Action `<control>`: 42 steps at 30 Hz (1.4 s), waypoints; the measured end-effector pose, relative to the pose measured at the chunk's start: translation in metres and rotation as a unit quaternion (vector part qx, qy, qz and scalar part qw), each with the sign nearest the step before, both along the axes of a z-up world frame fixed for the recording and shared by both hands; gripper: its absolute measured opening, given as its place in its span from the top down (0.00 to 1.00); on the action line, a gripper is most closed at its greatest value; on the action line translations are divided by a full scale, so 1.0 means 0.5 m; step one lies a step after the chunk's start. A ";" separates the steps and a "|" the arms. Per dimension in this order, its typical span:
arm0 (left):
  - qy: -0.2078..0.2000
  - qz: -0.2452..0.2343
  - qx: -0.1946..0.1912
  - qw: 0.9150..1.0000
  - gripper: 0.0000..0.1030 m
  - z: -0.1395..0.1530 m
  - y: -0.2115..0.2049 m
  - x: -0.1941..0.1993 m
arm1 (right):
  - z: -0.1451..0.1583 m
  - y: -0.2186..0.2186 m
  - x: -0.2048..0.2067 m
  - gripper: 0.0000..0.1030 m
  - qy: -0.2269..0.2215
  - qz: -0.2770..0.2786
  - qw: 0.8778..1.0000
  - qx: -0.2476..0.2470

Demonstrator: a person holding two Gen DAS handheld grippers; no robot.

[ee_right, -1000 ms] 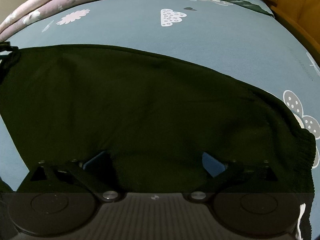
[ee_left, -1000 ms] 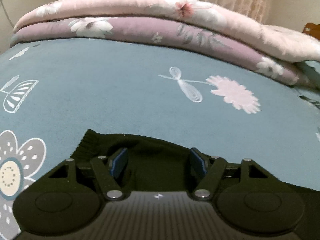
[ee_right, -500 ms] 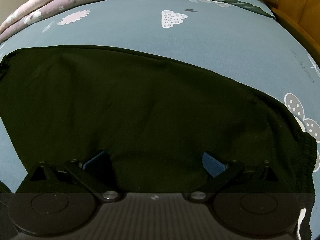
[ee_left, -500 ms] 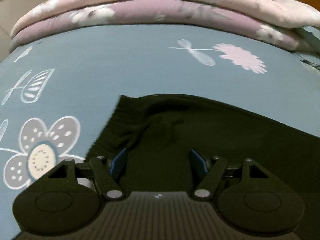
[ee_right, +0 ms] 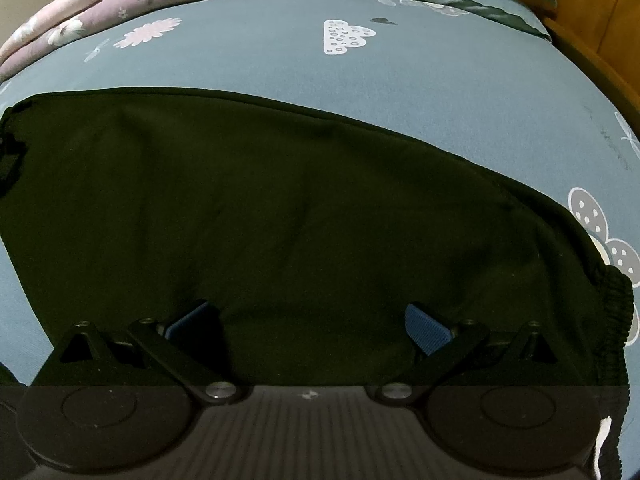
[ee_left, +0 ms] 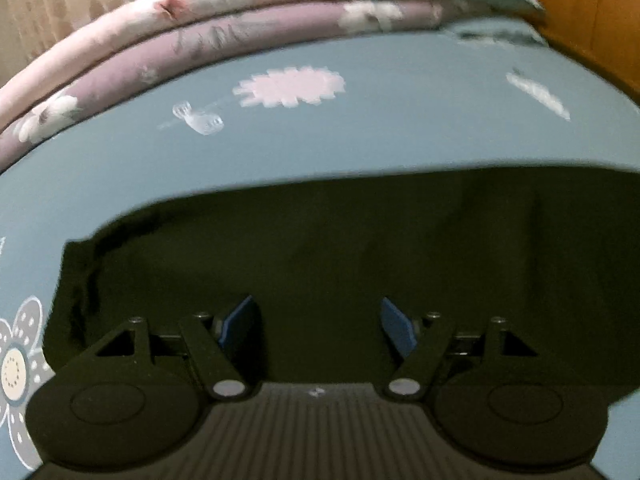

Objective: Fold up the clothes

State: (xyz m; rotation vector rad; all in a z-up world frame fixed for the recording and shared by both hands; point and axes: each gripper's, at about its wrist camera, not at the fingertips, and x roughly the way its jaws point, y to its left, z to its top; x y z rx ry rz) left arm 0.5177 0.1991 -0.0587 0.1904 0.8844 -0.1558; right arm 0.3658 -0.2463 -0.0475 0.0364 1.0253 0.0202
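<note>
Trousers (ee_right: 280,208), dark and soft, lay spread flat on the blue printed bed sheet (ee_right: 440,92), with an elastic gathered end (ee_right: 616,304) out at about three o'clock in my right wrist view and the far edge running from nine o'clock round toward two. I call them trousers only as a guess from that gathered band; the cloth was too dark to show seams.

What had changed was on my left side. A second earlier my left jaws (ee_left: 316,324) looked over a ribbed cuff and mostly bare sheet; half a second earlier more cloth had come into view; now the dark cloth (ee_left: 360,260) filled the whole lower half of that view from nine o'clock to three, and the picture was smeared with motion. I judged that I had swung the left tool rightward and inward across the garment, away from the cuff end. The right view had barely altered over the same second, so that hand had held its station.

For the fold, I read this as repositioning rather than carrying: no cloth was lifted, and the piece lay in one smooth layer as far as I could see.

My left jaws stood apart, blue pads clear of each other, nothing between them, hovering low over the cloth and pointed toward the rolled quilts (ee_left: 240,12) at twelve o'clock. My right jaws (ee_right: 308,324) were likewise wide apart and empty, low above the near edge of the garment, aimed at twelve o'clock.
</note>
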 end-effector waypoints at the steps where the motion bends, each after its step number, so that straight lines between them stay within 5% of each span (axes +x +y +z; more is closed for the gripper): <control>1: 0.003 0.000 0.003 1.000 0.26 -0.007 0.003 -0.007 | -0.001 0.002 0.000 0.00 -0.001 0.001 1.000 -0.002; 5: 0.022 0.042 -0.002 0.999 0.22 -0.002 0.035 -0.014 | -0.004 0.002 -0.005 0.00 -0.009 0.006 1.000 -0.004; 8: 0.024 0.076 -0.024 0.997 0.28 0.023 0.028 -0.016 | -0.006 0.001 -0.010 0.00 -0.013 0.009 1.000 -0.005; 11: -0.001 0.020 -0.090 0.996 0.25 0.062 -0.030 -0.022 | -0.006 0.003 -0.012 0.00 -0.015 0.009 1.000 -0.009; 16: -0.006 -0.094 -0.054 0.994 0.24 0.066 -0.190 -0.028 | -0.006 0.003 -0.016 0.00 -0.018 0.007 1.000 -0.009; 22: 0.013 -0.164 -0.005 0.986 0.24 0.020 -0.283 -0.092 | -0.007 0.003 -0.020 0.00 -0.022 0.005 1.000 -0.008; 27: 0.047 -0.112 -0.016 0.992 0.22 -0.010 -0.242 -0.117 | -0.008 0.006 -0.020 0.00 -0.025 0.004 1.000 -0.010; 31: 0.056 -0.066 -0.025 0.996 0.11 -0.014 -0.201 -0.128 | -0.009 0.007 -0.024 0.00 -0.032 0.005 0.999 -0.012; 34: 0.065 -0.033 -0.038 0.997 0.16 0.000 -0.193 -0.140 | -0.003 0.008 -0.022 0.00 -0.024 0.002 1.000 -0.015; 42: 0.014 -0.016 -0.079 0.997 0.18 0.079 -0.217 -0.233 | 0.086 -0.026 -0.086 0.00 -0.046 -0.021 0.999 -0.010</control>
